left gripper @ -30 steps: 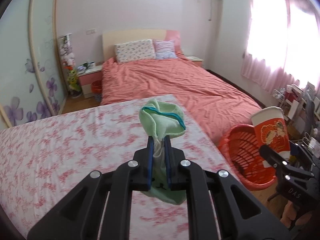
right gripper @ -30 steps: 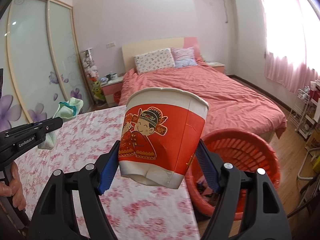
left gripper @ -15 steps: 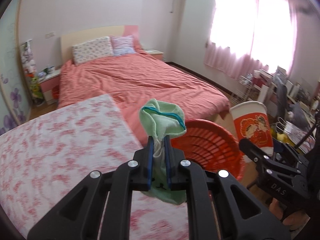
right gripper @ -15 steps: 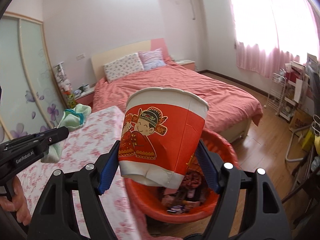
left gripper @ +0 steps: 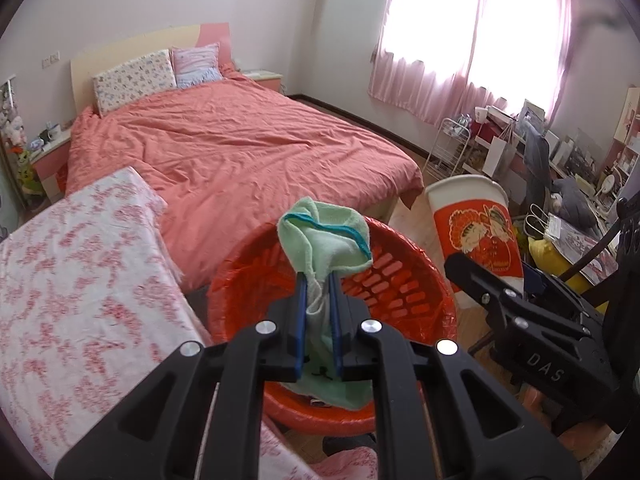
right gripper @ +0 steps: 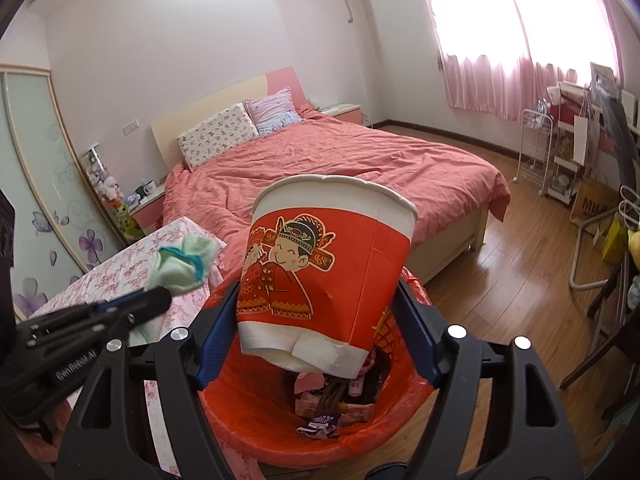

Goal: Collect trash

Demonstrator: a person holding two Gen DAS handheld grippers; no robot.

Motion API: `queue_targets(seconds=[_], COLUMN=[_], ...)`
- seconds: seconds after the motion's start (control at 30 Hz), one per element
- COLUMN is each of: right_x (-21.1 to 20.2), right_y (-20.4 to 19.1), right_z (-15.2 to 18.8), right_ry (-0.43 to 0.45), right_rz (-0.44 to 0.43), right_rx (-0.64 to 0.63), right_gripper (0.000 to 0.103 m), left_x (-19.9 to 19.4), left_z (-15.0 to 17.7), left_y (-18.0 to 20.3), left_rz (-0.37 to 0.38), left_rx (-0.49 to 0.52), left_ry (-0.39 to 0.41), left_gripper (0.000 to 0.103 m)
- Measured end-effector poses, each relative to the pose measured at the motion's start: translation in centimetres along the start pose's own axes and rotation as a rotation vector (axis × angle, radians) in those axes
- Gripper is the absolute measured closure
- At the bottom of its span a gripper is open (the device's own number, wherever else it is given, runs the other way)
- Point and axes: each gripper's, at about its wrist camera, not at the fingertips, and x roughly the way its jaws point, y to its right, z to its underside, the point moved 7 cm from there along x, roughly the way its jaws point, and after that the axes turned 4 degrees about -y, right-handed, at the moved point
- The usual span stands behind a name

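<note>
Left wrist view first: the left tool (left gripper: 318, 280) has its two blue pads squeezed tight on a soft light-green cloth with a teal edge (left gripper: 326, 240). The cloth bunches up above the pads and hangs down below them. It is held right over the round red plastic trash basket with a red bag inside (left gripper: 404, 292).

The basket stands on the wooden floor, just off the corner of the desk covered with a white cloth with pink flowers (left gripper: 80, 272). To the right, the right tool (left gripper: 520, 280) holds a big red and white paper cup with a cartoon couple on it (left gripper: 476, 236) beside the basket.

Right wrist view: the right tool (right gripper: 316, 320) has its jaws spread wide, and both blue pads press on the sides of the paper cup (right gripper: 324, 268). The cup is tilted a little and its bottom is dented. It hangs over the open basket (right gripper: 248, 416), where wrappers and scraps (right gripper: 332, 404) lie at the bottom. The left tool (right gripper: 156, 300) with the green cloth (right gripper: 184, 262) is to the left, above the desk corner (right gripper: 120, 268).

Farther back is a big bed with a wrinkled pink-red cover (right gripper: 340, 164) and two pillows (right gripper: 240, 126) by the headboard. Pink curtains (right gripper: 512, 80) hang at the bright window.
</note>
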Motion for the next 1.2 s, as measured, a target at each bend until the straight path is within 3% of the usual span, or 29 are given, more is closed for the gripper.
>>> queue_targets(seconds=[0.1, 0.13, 0.2, 0.47, 0.63, 0.9, 1.03, 1.2], right_x=[0.6, 0.8, 1.5, 1.0, -2.1, -10.0, -13.1, -15.6], right_y=[0.7, 0.9, 1.1, 1.6, 0.6, -3.3, -4.9, -6.6], right_z=[0.2, 0.1, 0.3, 1.3, 1.3, 2.7, 4.2, 6.4], right_ry=[-0.012, -0.015, -0.025, -0.039, 0.029, 0.17, 0.216, 0.262], right_rz=[-0.032, -0.041, -0.058, -0.029, 0.036, 0.122, 0.174, 0.233], right_rx=[0.031, 0.039, 0.061, 0.082, 0.02, -0.103, -0.137, -0.181], right_gripper=[0.029, 0.028, 0.027, 0.021, 0.016, 0.002, 0.002, 0.002], left_x=[1.9, 2.2, 3.0, 2.8, -2.3, -13.1, -18.0, -22.1], left_z=[0.2, 0.3, 0.7, 2.2, 3.5, 7.9, 10.9, 15.1], left_y=[0.0, -0.2, -0.5, -5.1, -7.3, -9.3, -9.9, -10.2], left_rz=[0.009, 0.006, -0.001, -0.104, -0.184, -0.32, -0.423, -0.489], left_rx=[-0.01, -0.016, -0.025, -0.091, -0.092, -0.134, -0.149, -0.195], left_ry=[-0.025, -0.03, -0.044, -0.066, 0.023, 0.185, 0.256, 0.304], left_gripper=[0.086, 0.079, 0.055, 0.05, 0.039, 0.008, 0.004, 0.004])
